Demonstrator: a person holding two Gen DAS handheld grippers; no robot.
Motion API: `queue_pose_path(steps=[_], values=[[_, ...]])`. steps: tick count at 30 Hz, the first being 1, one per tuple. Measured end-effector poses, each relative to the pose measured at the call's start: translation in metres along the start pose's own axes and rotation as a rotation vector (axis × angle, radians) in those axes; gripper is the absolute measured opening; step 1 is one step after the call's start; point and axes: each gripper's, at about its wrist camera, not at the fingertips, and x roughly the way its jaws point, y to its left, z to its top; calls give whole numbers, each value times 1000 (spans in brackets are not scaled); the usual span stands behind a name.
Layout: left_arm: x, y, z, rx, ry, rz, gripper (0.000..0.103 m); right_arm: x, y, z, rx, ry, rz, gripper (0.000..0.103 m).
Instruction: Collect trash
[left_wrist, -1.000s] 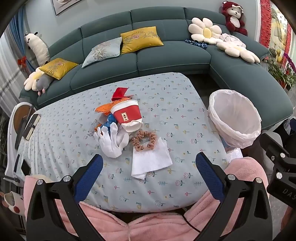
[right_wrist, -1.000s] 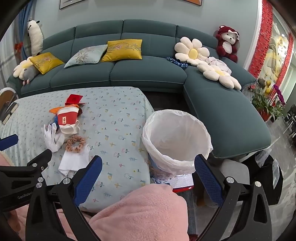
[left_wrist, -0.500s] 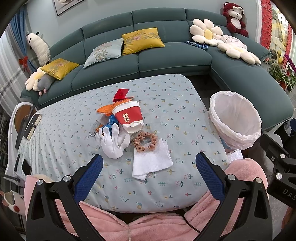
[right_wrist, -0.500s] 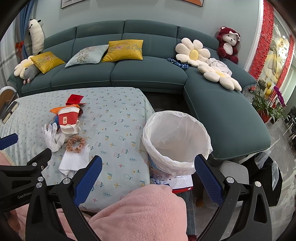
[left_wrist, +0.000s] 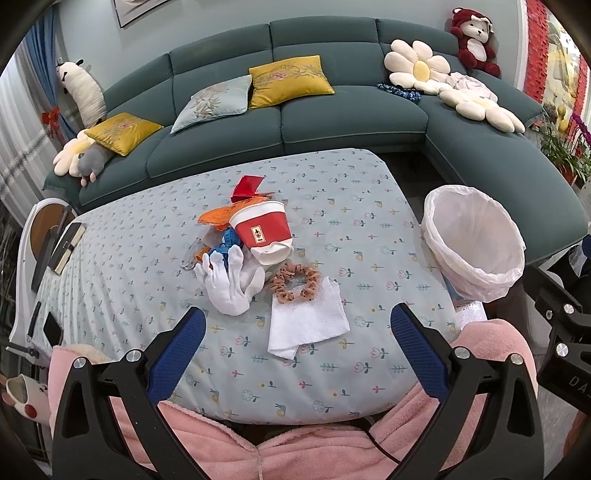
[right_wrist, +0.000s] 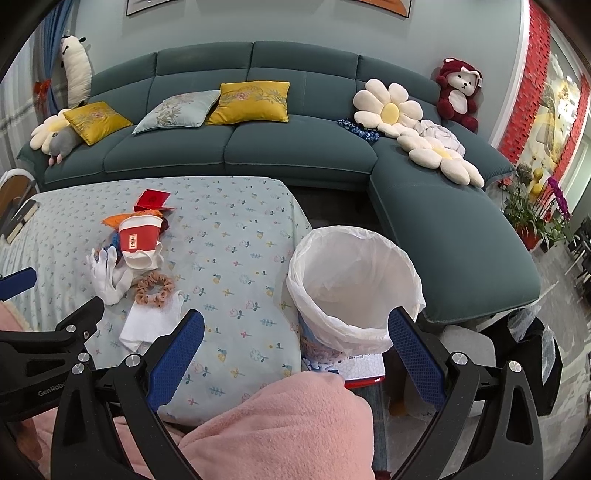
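Observation:
A heap of trash lies mid-table: a red and white paper cup (left_wrist: 263, 232) (right_wrist: 139, 238) on its side, a white glove (left_wrist: 229, 284) (right_wrist: 107, 275), a brown scrunchie (left_wrist: 294, 282) (right_wrist: 154, 288), a folded white napkin (left_wrist: 307, 319) (right_wrist: 149, 321), orange wrappers (left_wrist: 216, 218) and a red card (left_wrist: 246, 185) (right_wrist: 151, 199). A bin lined with a white bag (left_wrist: 472, 243) (right_wrist: 354, 284) stands off the table's right edge. My left gripper (left_wrist: 293, 349) hangs open near the table's front edge, short of the napkin. My right gripper (right_wrist: 295, 356) is open too, in front of the bin.
The table (left_wrist: 351, 206) wears a pale blue flowered cloth. A teal sofa (left_wrist: 295, 110) with cushions and plush toys wraps the back and right. A book (left_wrist: 68, 243) lies at the table's left end. Pink-clad legs (right_wrist: 280, 428) sit below both grippers.
Both views have tilted up very slightly, so the table and bin sit a touch lower in frame. Nothing on the table has moved and both grippers stay open.

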Motion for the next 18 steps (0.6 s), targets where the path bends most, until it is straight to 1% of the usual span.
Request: queue_pose_path(steps=[18], values=[[0, 4, 0, -7, -5, 8, 96, 1, 3, 2, -7, -4, -2, 96]])
